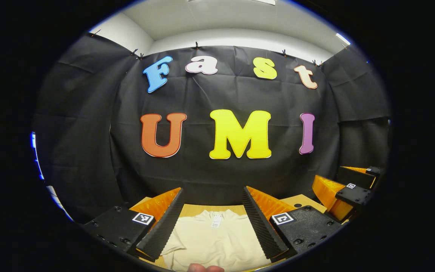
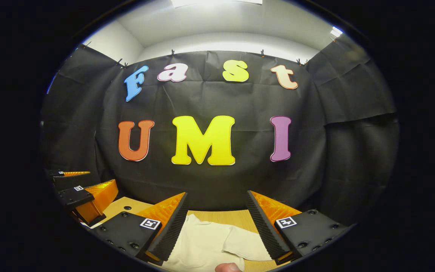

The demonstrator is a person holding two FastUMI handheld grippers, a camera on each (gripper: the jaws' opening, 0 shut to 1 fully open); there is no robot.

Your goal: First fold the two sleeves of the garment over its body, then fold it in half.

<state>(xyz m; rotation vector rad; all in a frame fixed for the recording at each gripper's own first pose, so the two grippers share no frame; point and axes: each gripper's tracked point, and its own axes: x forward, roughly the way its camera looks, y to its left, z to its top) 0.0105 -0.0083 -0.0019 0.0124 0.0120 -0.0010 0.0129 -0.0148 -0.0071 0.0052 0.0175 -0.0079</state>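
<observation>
Left gripper view gives us the table (image 1: pixel 202 210) first, then the cream garment (image 1: pixel 217 241) lying flat on it, collar toward the wall. Our left gripper (image 1: pixel 213 196) hangs above it, fingers wide apart. Right gripper view shows a sleeve (image 2: pixel 246 243) beneath our right gripper (image 2: pixel 217 198), fingers equally wide.

Wooden bench (image 2: pixel 221 217), light top, small dark hole (image 2: pixel 127 207) nr its left edge. Black cloth wall (image 1: pixel 221 94) behind, clipped up w/ small clips (image 1: pixel 196 45). White ceiling (image 1: pixel 232 15) above.
</observation>
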